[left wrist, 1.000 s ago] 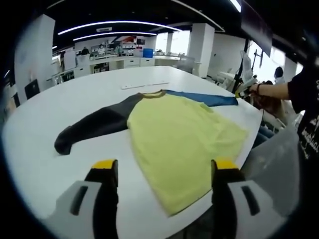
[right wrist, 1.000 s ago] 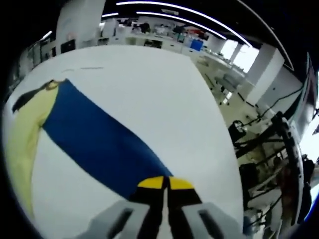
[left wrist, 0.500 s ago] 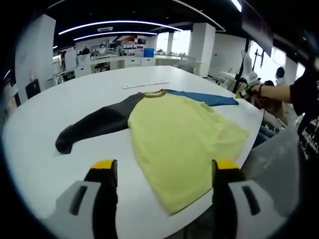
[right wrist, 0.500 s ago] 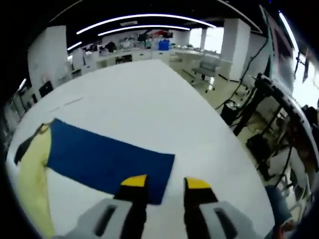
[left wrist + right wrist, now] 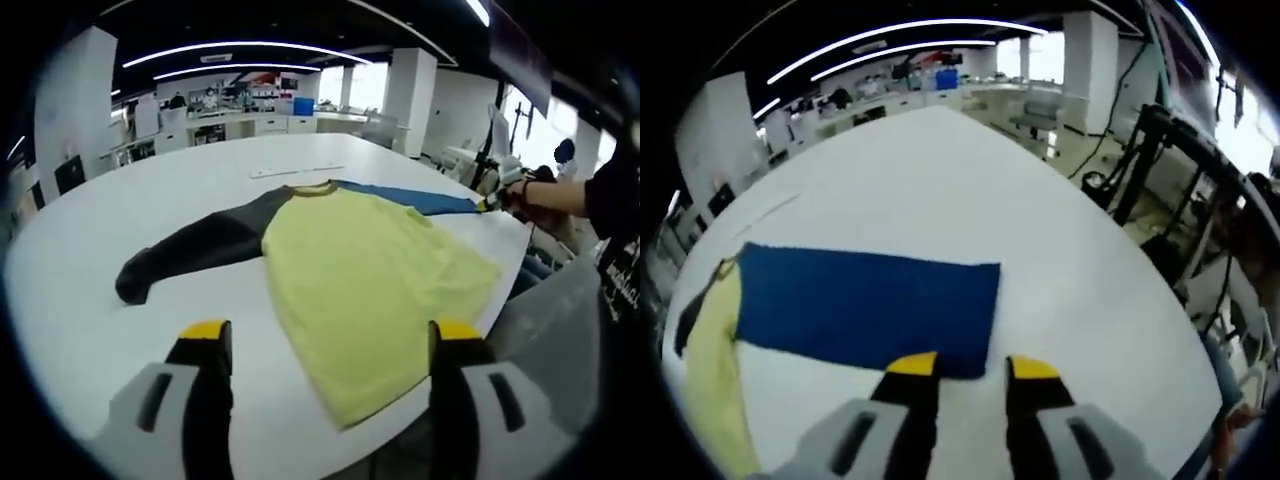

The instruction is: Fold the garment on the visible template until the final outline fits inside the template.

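Both grippers stand parted: left gripper (image 5: 332, 345) wide above the white table (image 5: 70, 270), right gripper (image 5: 962, 367) at the blue sleeve (image 5: 865, 310) cuff. The yellow shirt (image 5: 365, 275) lies flat; its hem overhangs the edge, the charcoal sleeve (image 5: 195, 250) stretched sideways.

A long-sleeved yellow-bodied garment (image 5: 365, 270) is being seen lying flat on a large white table (image 5: 200, 190), hem near the table's near edge. Its dark grey sleeve (image 5: 190, 250) is lying out to the left, its blue sleeve (image 5: 865, 305) to the right, cuff just ahead of the right gripper (image 5: 962, 366). A thin white strip (image 5: 297, 171) is lying behind the collar.
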Demonstrator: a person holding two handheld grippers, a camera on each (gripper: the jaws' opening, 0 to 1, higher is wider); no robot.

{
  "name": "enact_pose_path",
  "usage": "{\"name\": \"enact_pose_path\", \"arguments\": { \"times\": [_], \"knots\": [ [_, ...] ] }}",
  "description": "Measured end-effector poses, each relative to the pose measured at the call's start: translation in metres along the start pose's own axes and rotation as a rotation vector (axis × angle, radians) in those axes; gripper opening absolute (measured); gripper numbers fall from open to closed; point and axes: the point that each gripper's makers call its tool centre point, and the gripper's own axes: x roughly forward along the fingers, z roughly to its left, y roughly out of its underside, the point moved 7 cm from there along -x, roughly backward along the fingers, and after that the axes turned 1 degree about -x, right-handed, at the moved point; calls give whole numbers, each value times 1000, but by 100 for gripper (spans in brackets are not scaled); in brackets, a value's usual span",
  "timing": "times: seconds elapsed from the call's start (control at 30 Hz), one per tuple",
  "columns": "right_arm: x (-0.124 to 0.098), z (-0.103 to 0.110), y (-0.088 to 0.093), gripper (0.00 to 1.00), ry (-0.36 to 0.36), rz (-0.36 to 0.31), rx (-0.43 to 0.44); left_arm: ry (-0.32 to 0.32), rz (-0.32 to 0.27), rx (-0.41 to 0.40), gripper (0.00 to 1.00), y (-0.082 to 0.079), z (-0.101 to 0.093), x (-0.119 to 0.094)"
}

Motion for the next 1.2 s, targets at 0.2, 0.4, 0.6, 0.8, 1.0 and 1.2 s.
{"name": "enact_pose_path", "arguments": {
  "times": [0.2, 0.4, 0.6, 0.8, 1.0, 1.2],
  "knots": [
    [-1, 4, 0, 13, 24, 9, -34, -4, 9, -5, 77, 3, 2, -1],
    [-4, 8, -1, 5, 28, 0, 3, -7, 11, -1, 77, 4, 2, -3],
    [4, 5, -7, 0, 6, 3, 21, -9, -16, -8, 79, 1, 8, -4],
    [2, 6, -14, 0, 1, 2, 17, -9, -15, -10, 81, 3, 13, -6],
    [-7, 11, -19, 0, 3, -9, 9, -5, -21, -12, 82, 4, 16, -8],
    [-20, 21, -24, 0, -9, -20, -1, 2, -33, 2, 85, 0, 14, -9]
  ]
}}
